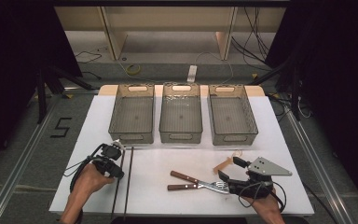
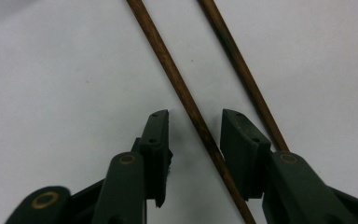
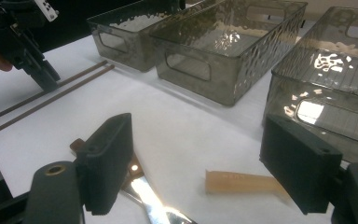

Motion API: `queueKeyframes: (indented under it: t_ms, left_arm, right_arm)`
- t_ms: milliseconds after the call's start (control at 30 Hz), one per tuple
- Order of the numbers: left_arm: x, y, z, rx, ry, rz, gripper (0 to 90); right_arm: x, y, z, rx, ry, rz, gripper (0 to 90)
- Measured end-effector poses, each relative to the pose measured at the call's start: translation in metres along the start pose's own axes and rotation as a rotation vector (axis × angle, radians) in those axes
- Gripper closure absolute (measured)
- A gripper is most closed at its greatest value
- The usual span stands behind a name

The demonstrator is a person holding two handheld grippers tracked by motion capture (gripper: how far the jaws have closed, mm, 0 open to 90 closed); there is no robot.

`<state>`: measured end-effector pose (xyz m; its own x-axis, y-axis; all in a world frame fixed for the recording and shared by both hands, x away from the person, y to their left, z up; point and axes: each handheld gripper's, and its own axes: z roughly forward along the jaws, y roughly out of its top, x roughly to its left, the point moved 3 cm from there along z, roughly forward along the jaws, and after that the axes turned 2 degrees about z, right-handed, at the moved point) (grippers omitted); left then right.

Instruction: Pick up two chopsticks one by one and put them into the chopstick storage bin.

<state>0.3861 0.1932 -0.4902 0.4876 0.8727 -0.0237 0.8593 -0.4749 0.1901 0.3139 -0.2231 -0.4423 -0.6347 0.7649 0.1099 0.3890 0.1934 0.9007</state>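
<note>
Two long dark wooden sticks (image 1: 120, 182) (image 1: 129, 177) lie side by side on the white mat at the left. My left gripper (image 1: 116, 151) points down over them. In the left gripper view its jaws (image 2: 193, 114) straddle one stick (image 2: 168, 60), with a gap on each side, so it is open; the other stick (image 2: 235, 51) runs just outside the right jaw. My right gripper (image 1: 228, 169) rests at the right, wide open (image 3: 198, 123). Just beyond its jaws lie a short tan wooden piece (image 3: 240, 182) and the shiny metal end of a utensil (image 3: 149, 198).
Three grey see-through bins (image 1: 132, 114) (image 1: 181, 114) (image 1: 230, 116) stand in a row at the back of the mat, all without contents. Two wooden-handled metal utensils (image 1: 184, 176) (image 1: 179, 187) lie crossed near the front centre. The mat's front edge (image 1: 168, 212) is close to both hands.
</note>
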Motion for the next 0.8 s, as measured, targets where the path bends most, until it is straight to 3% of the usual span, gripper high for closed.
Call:
queueKeyframes:
  t_ms: [200, 500, 800]
  left_arm:
    - [0.0007, -0.0007, 0.0007, -0.003, 0.011, 0.007, 67.2]
    - [0.0067, -0.0020, 0.0005, -0.009, 0.003, -0.018, 79.3]
    - [0.0090, -0.0027, 0.0003, -0.013, -0.003, -0.031, 83.6]
  right_arm:
    - [-0.0001, 0.0001, -0.0004, -0.002, 0.002, -0.002, 26.3]
    - [-0.0003, 0.0000, -0.0003, 0.002, 0.000, -0.002, 26.5]
    - [-0.0001, -0.0004, 0.0003, 0.008, 0.001, -0.001, 26.5]
